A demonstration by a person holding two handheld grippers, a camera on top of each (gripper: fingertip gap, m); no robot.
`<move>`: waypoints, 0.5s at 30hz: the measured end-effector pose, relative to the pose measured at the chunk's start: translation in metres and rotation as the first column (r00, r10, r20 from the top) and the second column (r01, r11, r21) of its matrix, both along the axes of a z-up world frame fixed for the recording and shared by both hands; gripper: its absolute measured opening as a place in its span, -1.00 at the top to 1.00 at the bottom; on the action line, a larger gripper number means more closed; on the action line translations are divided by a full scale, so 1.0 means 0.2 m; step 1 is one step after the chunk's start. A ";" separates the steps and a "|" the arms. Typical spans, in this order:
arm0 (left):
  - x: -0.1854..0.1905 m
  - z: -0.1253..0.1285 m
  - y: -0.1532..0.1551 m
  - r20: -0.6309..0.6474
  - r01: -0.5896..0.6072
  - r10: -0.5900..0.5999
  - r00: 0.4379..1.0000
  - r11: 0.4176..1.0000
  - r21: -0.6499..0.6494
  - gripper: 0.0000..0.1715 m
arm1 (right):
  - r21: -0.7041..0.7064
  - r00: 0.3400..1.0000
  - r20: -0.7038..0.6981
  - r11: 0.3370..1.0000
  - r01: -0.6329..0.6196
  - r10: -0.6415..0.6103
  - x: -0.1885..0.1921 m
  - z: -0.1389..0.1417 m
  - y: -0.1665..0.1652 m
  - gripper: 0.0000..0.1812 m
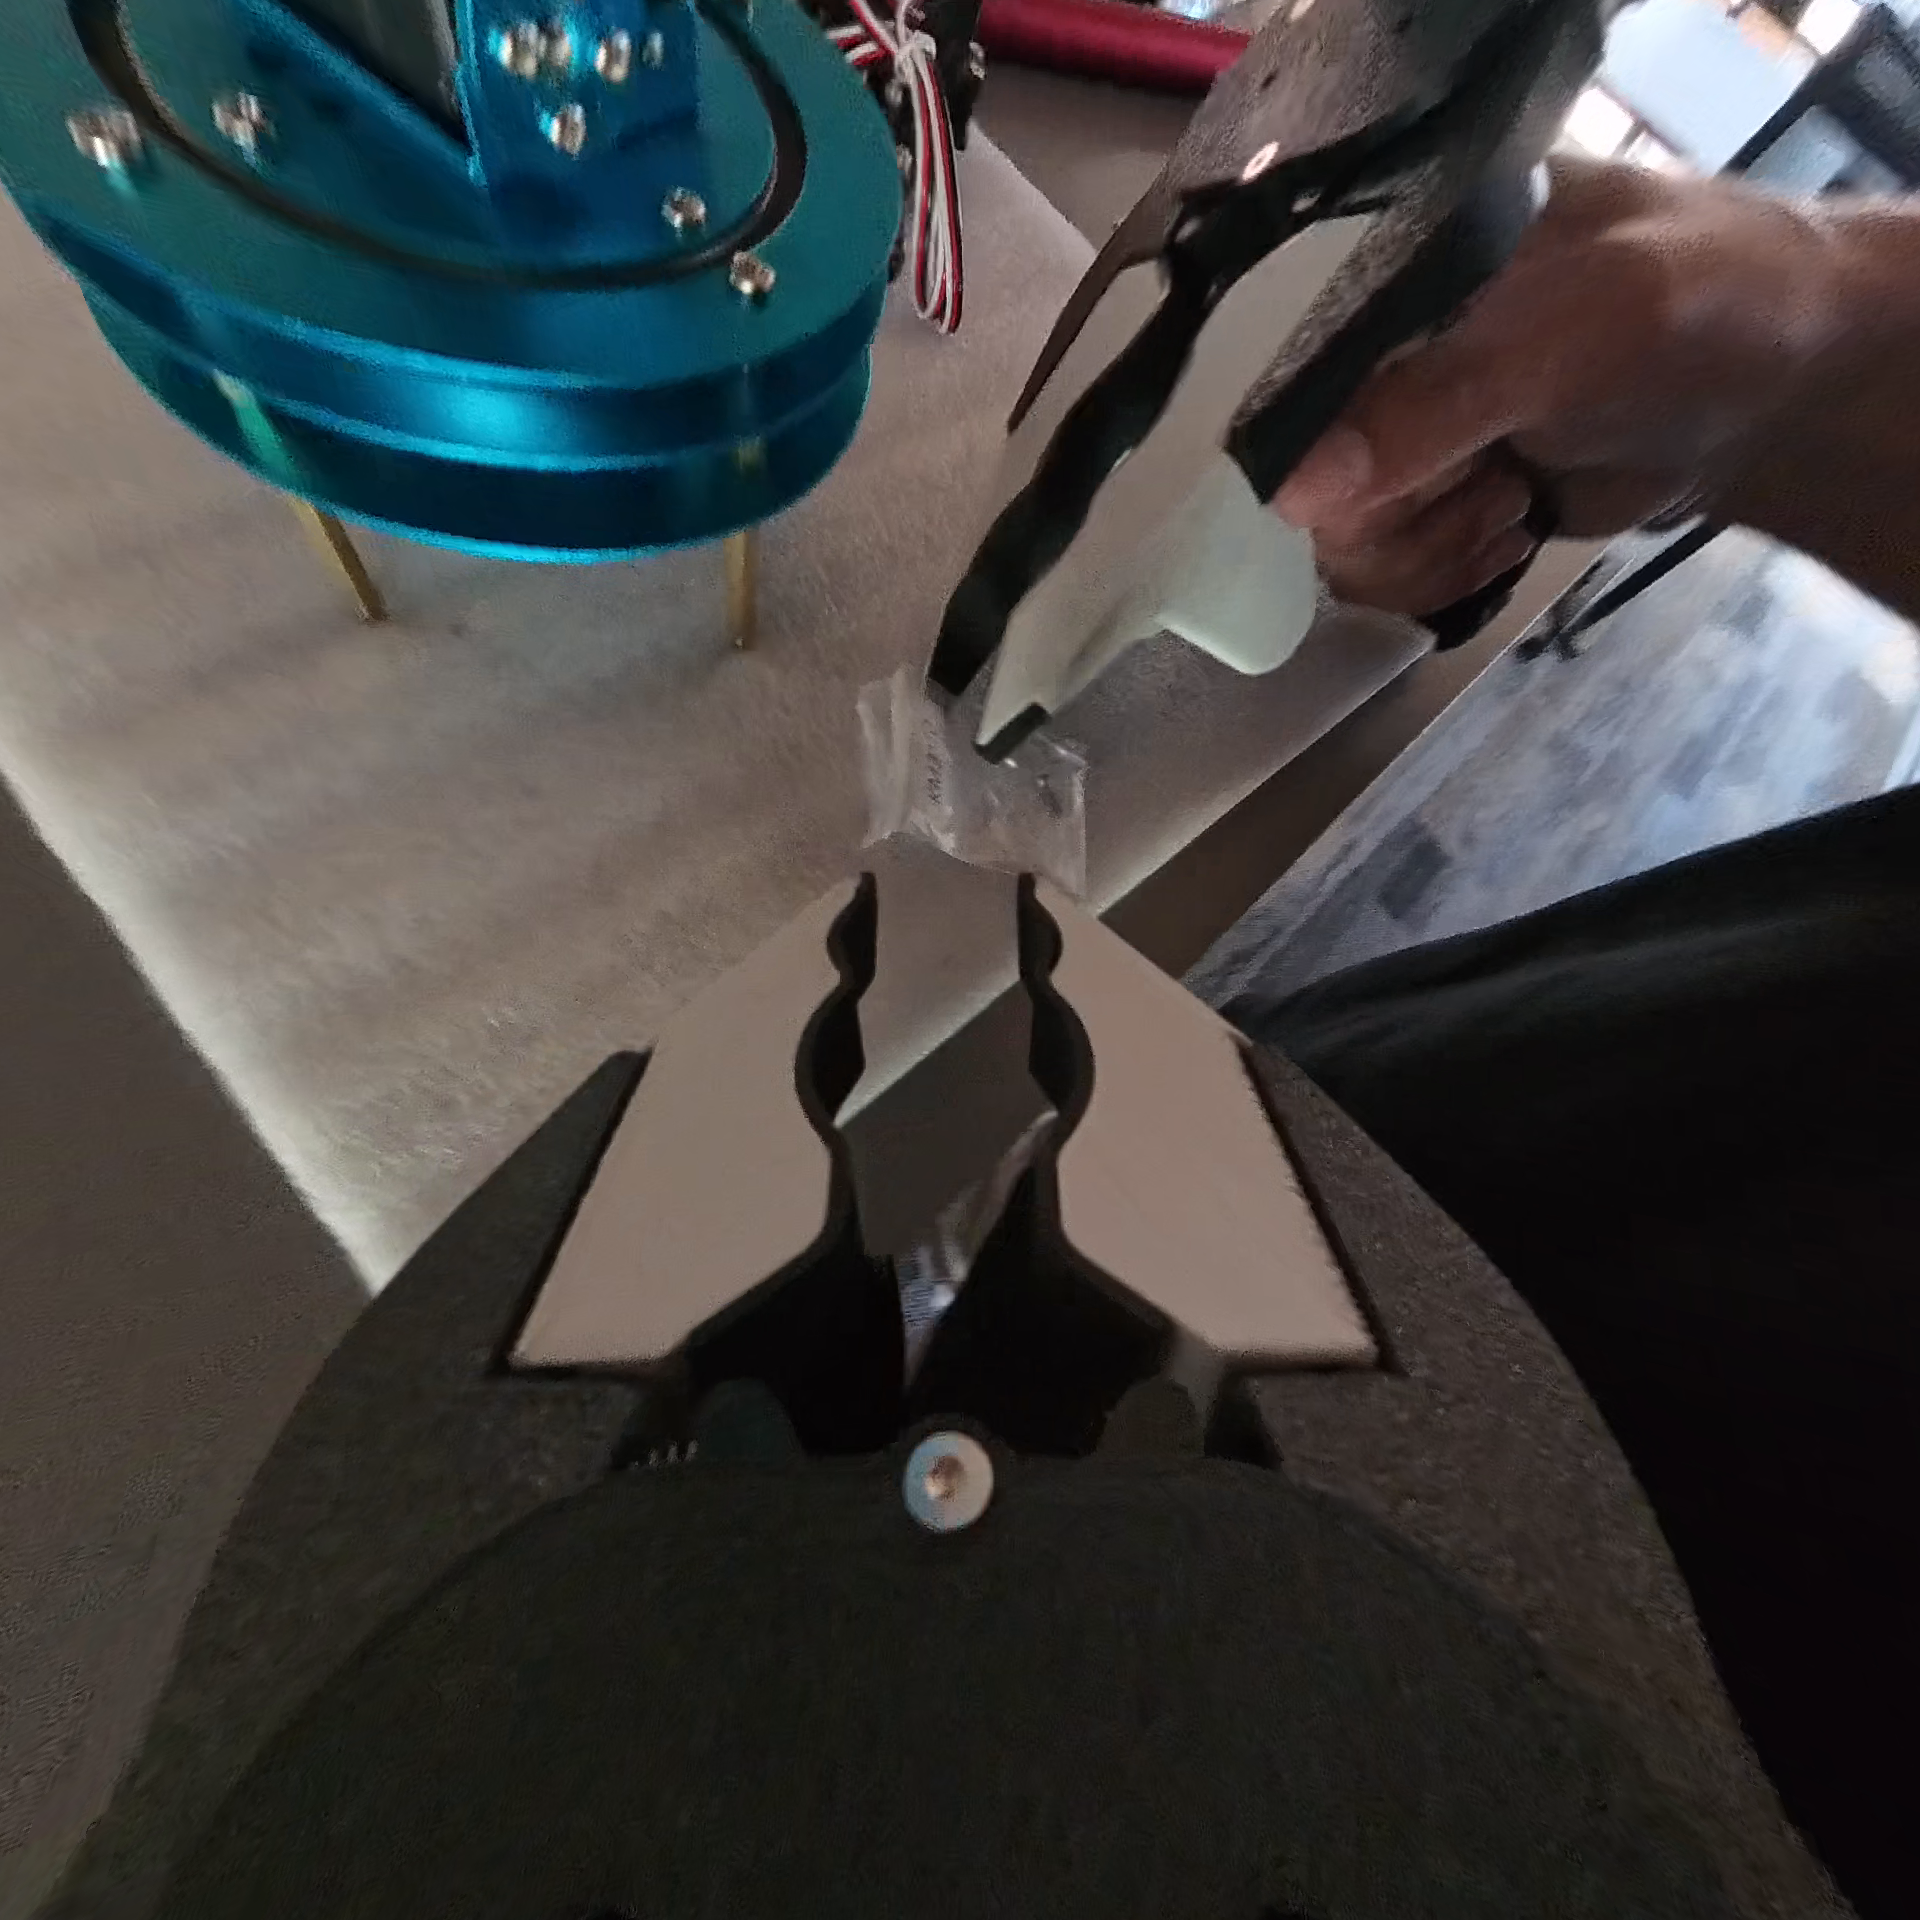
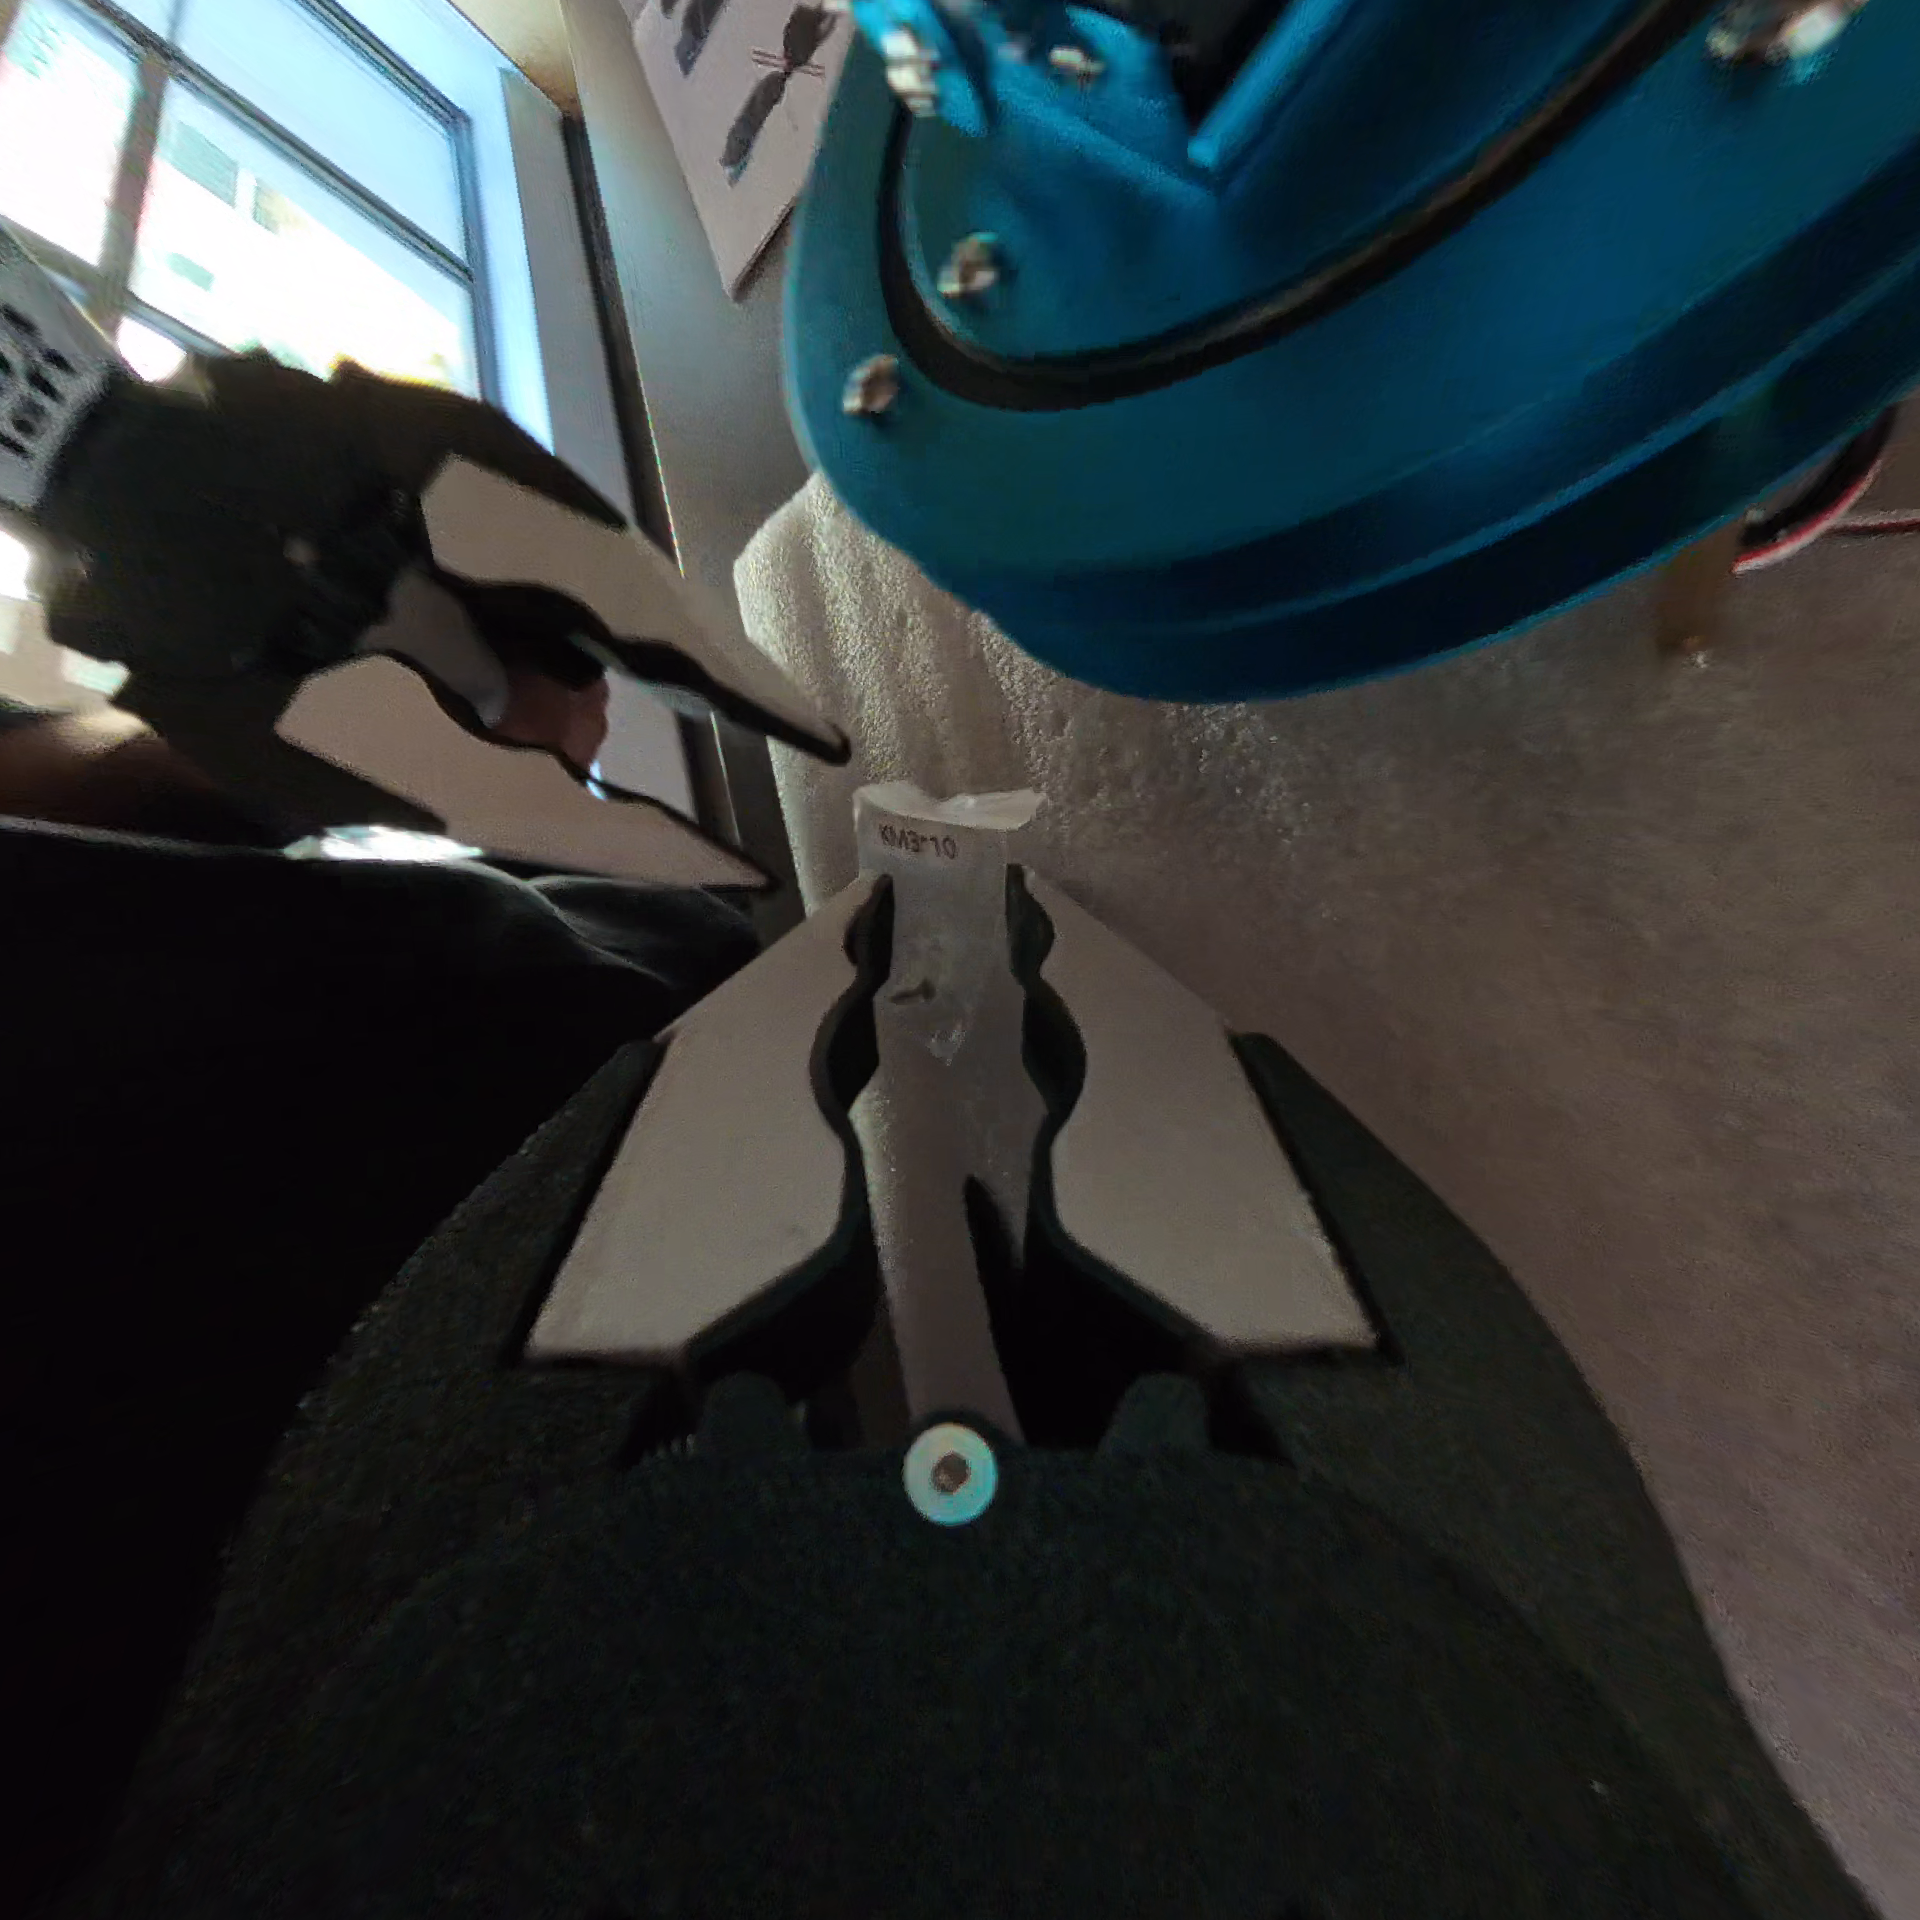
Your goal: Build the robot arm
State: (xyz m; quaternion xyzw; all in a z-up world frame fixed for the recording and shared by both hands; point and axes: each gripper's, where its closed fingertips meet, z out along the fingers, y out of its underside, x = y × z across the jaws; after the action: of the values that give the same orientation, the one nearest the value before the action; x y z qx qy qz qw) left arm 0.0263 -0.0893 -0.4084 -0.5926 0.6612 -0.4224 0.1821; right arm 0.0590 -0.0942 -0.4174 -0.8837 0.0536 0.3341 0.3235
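The right gripper (image 2: 951, 883) is clamped on a small clear bag (image 1: 971, 784) of screws. The left gripper (image 1: 945, 883), jaws apart, sits just beside the bag. A blue metal base (image 1: 447, 343) stands at ten o'clock on the foam mat (image 1: 436, 831).

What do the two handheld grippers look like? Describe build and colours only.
Both match. The left gripper and right gripper have rough black textured bodies, pale grey wedge-shaped fingers edged with wavy black pads, and a silver screw at the centre. The right one has a white trigger. No sleeves visible.
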 end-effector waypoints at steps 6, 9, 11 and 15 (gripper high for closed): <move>0.02 0.00 -0.07 -0.042 -0.077 0.066 0.997 0.928 -0.364 0.70 | 0.092 0.991 -0.126 0.995 -0.023 0.035 -0.03 0.12 -0.01 1.00; 0.05 0.08 -0.07 0.007 -0.084 0.105 0.994 0.832 -0.549 0.70 | 0.250 0.983 -0.172 0.968 -0.022 0.066 -0.07 0.27 -0.03 1.00; 0.06 0.19 -0.08 0.091 -0.015 0.106 0.990 0.730 -0.684 0.70 | 0.340 0.986 -0.147 0.940 -0.027 0.081 -0.08 0.35 -0.04 1.00; 0.03 0.37 -0.07 0.240 0.099 0.123 0.963 0.666 -0.739 0.78 | 0.383 0.993 -0.074 0.922 -0.053 0.087 -0.10 0.42 -0.06 1.00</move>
State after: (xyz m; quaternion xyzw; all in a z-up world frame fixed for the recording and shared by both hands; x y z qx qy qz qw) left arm 0.0332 -0.1034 -0.3348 -0.5564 0.3957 -0.7305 0.0150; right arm 0.0395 -0.1053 -0.3332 -0.7896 -0.0296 0.3886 0.4740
